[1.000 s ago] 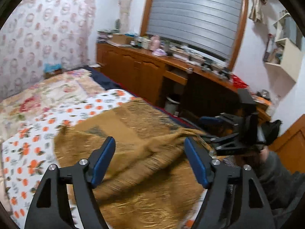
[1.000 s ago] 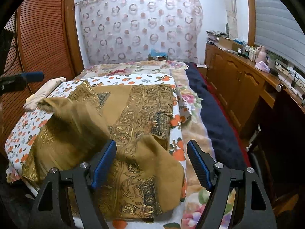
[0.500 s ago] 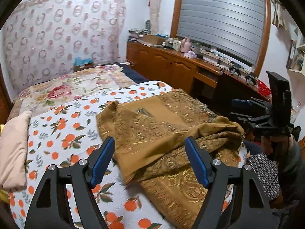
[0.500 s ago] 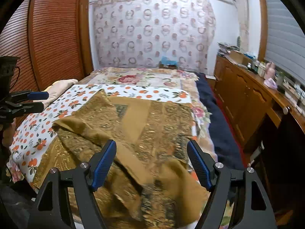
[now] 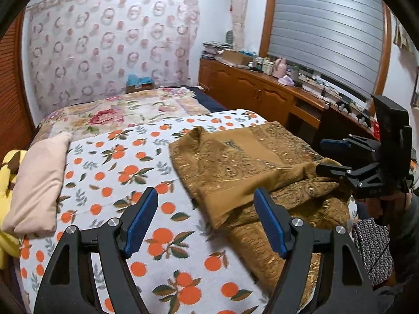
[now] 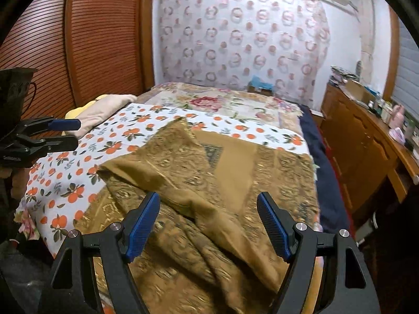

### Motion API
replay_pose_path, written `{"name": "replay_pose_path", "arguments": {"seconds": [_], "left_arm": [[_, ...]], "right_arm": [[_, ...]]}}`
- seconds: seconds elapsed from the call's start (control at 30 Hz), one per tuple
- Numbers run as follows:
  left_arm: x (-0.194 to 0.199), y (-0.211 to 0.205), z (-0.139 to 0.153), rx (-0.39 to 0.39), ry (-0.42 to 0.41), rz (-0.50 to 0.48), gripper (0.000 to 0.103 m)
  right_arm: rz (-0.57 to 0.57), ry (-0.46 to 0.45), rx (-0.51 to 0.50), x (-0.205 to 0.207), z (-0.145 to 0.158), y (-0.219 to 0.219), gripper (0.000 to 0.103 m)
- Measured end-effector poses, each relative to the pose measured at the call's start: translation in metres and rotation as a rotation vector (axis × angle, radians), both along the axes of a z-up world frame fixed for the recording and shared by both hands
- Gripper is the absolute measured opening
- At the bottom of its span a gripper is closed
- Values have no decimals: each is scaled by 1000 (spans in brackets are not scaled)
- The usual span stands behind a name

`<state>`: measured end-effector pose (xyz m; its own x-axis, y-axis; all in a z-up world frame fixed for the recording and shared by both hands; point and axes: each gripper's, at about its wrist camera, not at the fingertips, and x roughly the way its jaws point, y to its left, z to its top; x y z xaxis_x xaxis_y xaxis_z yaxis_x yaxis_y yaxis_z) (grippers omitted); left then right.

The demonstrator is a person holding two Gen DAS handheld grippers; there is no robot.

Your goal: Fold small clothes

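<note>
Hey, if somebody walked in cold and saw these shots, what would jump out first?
The golden-brown patterned cloth, rumpled across the near right part of the bed. Under it lies the orange-print sheet. Both grippers, left and right, hover open above the bed, holding nothing.

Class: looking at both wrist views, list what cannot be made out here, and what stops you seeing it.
- Brown garment: near edge blurred and hidden behind the right gripper, right wrist view.
- Sideboard items: too small, left wrist view.
- Yellow cloth: cut off by the left edge.
</note>
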<state>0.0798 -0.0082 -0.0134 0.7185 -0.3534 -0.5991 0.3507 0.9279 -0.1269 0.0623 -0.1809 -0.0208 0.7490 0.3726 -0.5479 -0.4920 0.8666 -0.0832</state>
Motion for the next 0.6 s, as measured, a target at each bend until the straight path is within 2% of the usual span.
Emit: {"name": "replay_pose_path", "arguments": {"seconds": [0.33,0.6], "left_arm": [[-7,41,-5,-10,-3,95,76],[-9,58,-8,-22,-3,126,76]], "right_arm": [[137,18,-61,17,0,39,78],[245,70,-118,35,-10,73,78]]}}
